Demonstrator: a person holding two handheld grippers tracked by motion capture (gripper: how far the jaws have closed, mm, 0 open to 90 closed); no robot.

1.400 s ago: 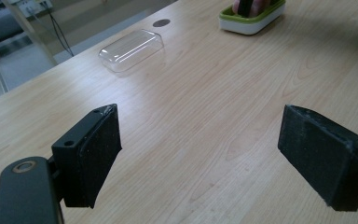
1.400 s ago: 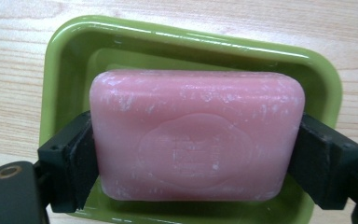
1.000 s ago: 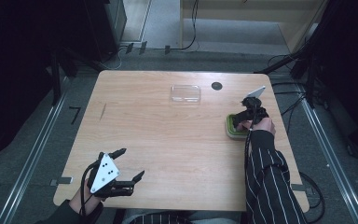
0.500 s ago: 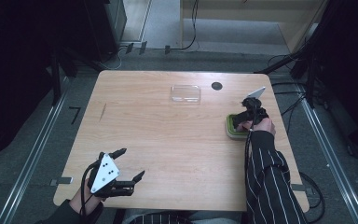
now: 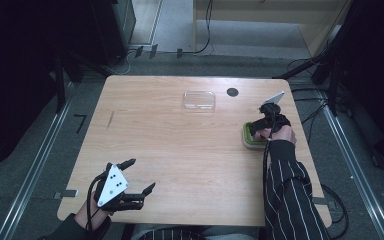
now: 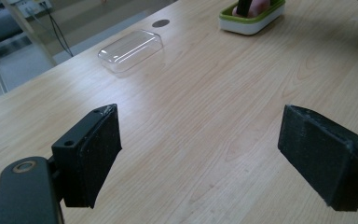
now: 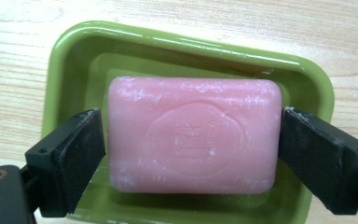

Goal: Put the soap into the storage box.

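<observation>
Even overhead light brightens the bench while the floor toward 9 and 3 o'clock sinks into darkness; the soap dish shows glare, shadows stay soft.

Wooden table: clear lid, soap dish

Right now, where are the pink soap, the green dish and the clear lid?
pink soap (image 7: 193, 135), right gripper view, embossed top face.
green dish (image 7: 191, 44), right gripper view, far rim.
clear lid (image 6: 130, 50), left gripper view, top.
</observation>
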